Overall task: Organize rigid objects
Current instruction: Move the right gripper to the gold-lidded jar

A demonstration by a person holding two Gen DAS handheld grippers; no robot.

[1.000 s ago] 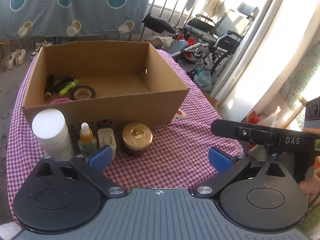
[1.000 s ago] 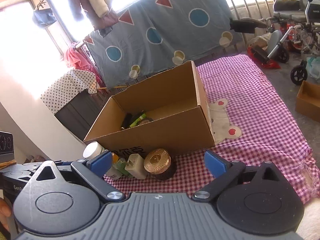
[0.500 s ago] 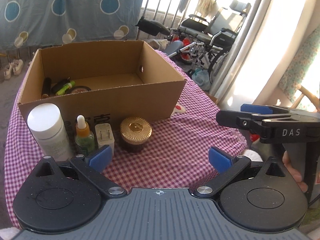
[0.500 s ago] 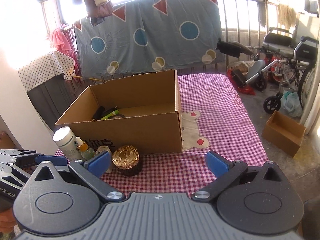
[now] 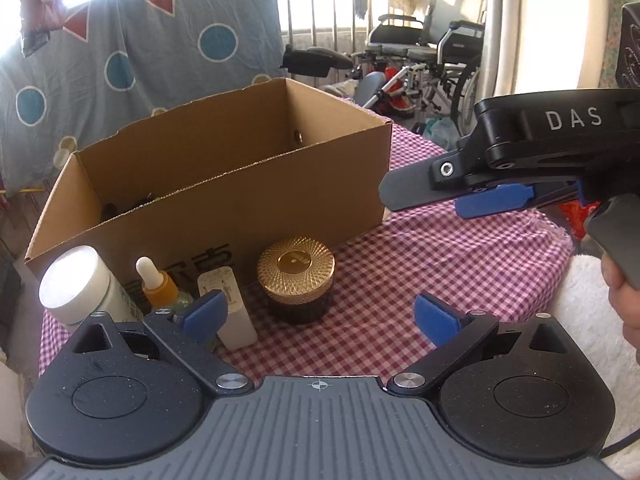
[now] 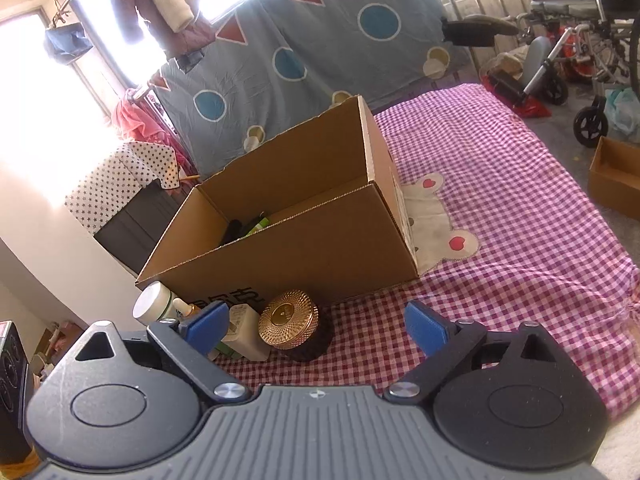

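An open cardboard box (image 5: 224, 200) stands on the checked cloth and holds a few small items. In front of it stand a white bottle (image 5: 80, 288), a dropper bottle (image 5: 160, 286), a white charger block (image 5: 230, 304) and a gold-lidded dark jar (image 5: 296, 280). My left gripper (image 5: 320, 316) is open and empty just short of the jar. My right gripper (image 6: 316, 326) is open and empty, low over the cloth near the jar (image 6: 288, 326); it also shows at the right in the left wrist view (image 5: 480, 196). The box also shows in the right wrist view (image 6: 288, 232).
The red checked cloth (image 6: 500, 208) covers the table, with a bear patch (image 6: 436, 216) right of the box. A wheelchair (image 5: 424, 56), a blue hanging sheet (image 6: 320, 40) and a small cardboard box on the floor (image 6: 616, 176) lie beyond the table.
Both grippers have dropped lower and moved closer to the objects in front of the box. The right gripper has come further in from the right. Both stayed open.
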